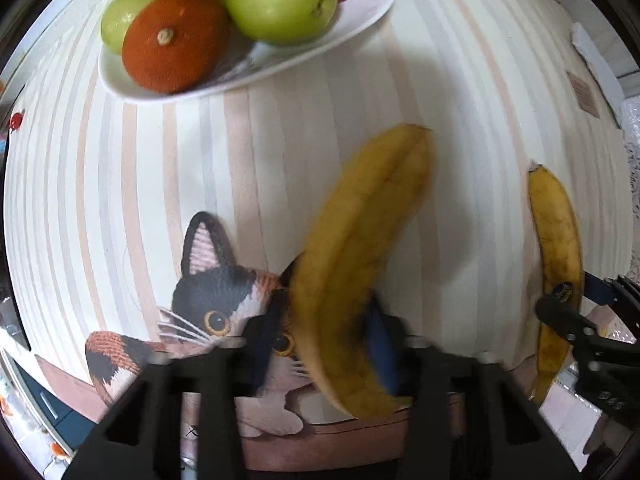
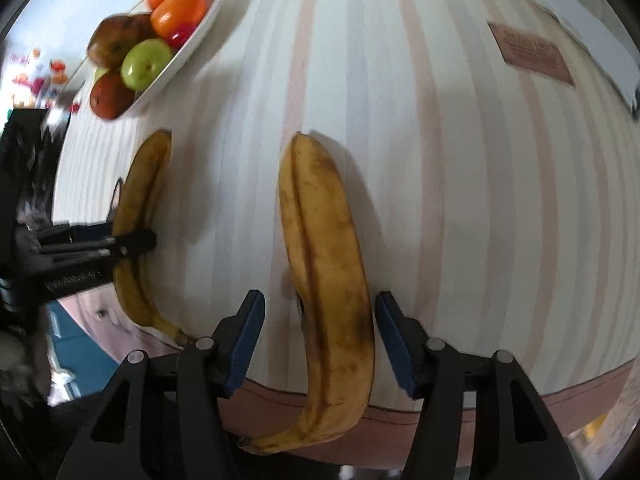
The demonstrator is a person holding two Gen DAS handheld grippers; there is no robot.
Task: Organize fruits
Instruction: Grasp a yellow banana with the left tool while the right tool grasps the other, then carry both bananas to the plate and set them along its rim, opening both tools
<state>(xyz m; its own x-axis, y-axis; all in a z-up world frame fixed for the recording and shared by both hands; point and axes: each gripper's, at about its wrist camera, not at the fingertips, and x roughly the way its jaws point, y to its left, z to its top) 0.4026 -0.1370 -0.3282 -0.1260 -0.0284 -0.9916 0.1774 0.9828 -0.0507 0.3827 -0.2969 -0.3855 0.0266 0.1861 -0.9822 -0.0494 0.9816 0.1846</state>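
My left gripper is shut on a spotted yellow banana, which looks lifted a little above the striped tablecloth; the same banana and left gripper show at the left of the right wrist view. A second banana lies on the cloth between the open fingers of my right gripper, with gaps on both sides; it also shows in the left wrist view. A white oval plate at the far left holds green apples, an orange fruit and other fruit.
The striped tablecloth has a printed cat near the front edge and a brown label at the right. A small red fruit lies at the far left. A white strip lies at the far right.
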